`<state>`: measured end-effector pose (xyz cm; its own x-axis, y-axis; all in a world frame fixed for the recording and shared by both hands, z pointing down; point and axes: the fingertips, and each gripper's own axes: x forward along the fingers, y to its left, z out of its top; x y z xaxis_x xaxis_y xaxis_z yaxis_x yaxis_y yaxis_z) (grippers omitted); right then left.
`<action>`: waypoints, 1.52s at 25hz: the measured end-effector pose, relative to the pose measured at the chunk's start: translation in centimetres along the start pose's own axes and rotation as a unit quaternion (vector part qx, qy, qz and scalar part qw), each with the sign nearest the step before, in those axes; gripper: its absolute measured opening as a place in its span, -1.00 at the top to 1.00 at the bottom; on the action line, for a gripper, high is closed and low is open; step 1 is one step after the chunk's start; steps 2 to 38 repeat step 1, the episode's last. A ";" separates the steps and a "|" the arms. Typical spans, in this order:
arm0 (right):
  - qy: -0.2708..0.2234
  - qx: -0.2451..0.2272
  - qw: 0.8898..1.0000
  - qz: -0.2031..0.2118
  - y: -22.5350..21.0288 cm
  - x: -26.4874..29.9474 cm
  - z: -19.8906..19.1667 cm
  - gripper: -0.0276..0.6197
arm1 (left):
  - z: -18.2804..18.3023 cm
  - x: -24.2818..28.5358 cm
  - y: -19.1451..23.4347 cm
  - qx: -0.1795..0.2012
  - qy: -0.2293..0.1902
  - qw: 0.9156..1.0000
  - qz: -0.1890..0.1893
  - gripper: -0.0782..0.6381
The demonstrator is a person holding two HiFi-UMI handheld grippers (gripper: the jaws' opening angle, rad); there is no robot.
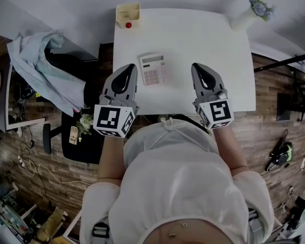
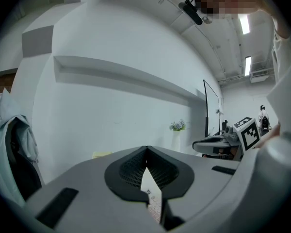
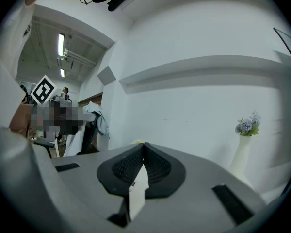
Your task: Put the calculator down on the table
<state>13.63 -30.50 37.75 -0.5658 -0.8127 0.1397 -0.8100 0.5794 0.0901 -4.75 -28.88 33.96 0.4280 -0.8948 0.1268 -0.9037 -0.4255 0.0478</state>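
Head view shows the calculator (image 1: 153,69) lying flat, keys up, on the white surface (image 1: 203,39), near its front edge and roughly midway between the two tools, touching neither. The left gripper (image 1: 128,67) sits just beside the calculator's left edge; the right gripper (image 1: 197,66) is a little further off on the other side. Left gripper view has the fingers (image 2: 128,169) closed together with nothing between them; a narrow strip of pale keys shows only through the gap behind the tips. Right gripper view shows the same: tips meeting, empty, bare white surface in the gap. Both tools point about level over the near edge, flanking the item without gripping it, which suggests the put-down is complete and the hands are standing clear. A yellow holder (image 1: 128,14) and a vase (image 1: 246,15) occupy the far corners, well apart from the calculator.
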 end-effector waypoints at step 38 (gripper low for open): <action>-0.001 0.000 1.000 0.000 -0.1 0.0 0.0 0.91 | 0.1 0.1 -0.1 -0.001 -0.002 1.000 0.000 0.73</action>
